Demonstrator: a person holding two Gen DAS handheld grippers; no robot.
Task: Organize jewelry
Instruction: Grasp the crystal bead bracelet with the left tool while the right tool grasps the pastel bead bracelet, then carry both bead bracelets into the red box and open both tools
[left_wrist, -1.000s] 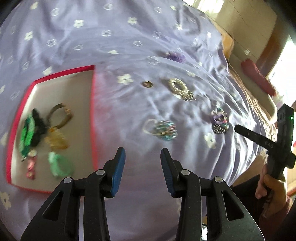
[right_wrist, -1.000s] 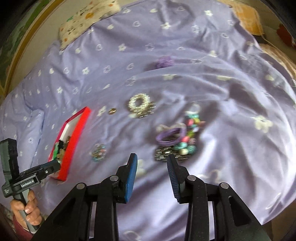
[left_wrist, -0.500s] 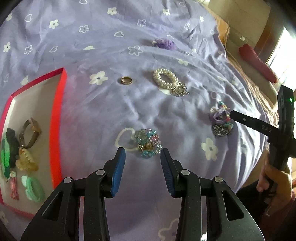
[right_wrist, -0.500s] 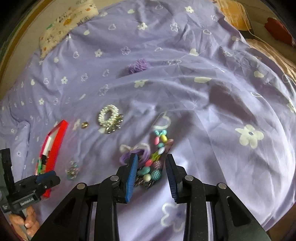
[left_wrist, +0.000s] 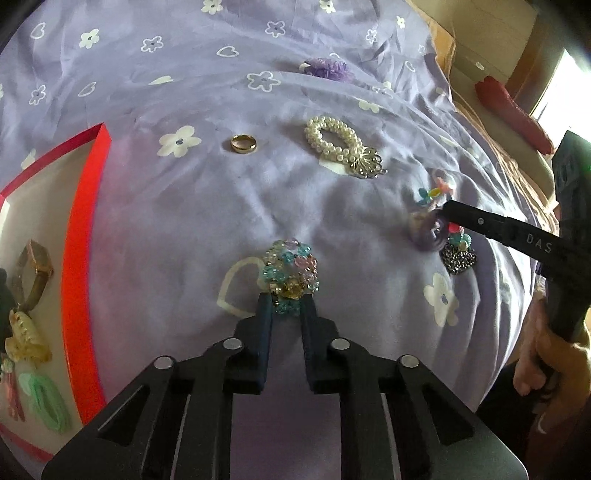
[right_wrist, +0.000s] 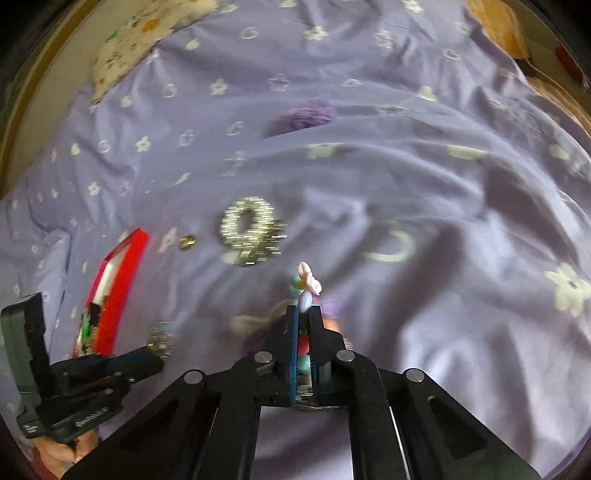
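My left gripper is shut on a pastel crystal bead bracelet lying on the purple bedsheet, just right of the red-rimmed tray. My right gripper is shut on a colourful bead bracelet, whose beads stick out above the fingertips; it also shows in the left wrist view beside a purple hair tie and a dark sparkly clip. A gold ring and a pearl bracelet lie farther back.
The tray holds a brown watch, an amber claw clip, a green hair tie and other pieces. A purple scrunchie lies far back. A floral pillow sits at the bed's far left.
Both grippers moved down and forward onto the sheet and closed: the left on the crystal bead bracelet, the right on the colourful bead bracelet.
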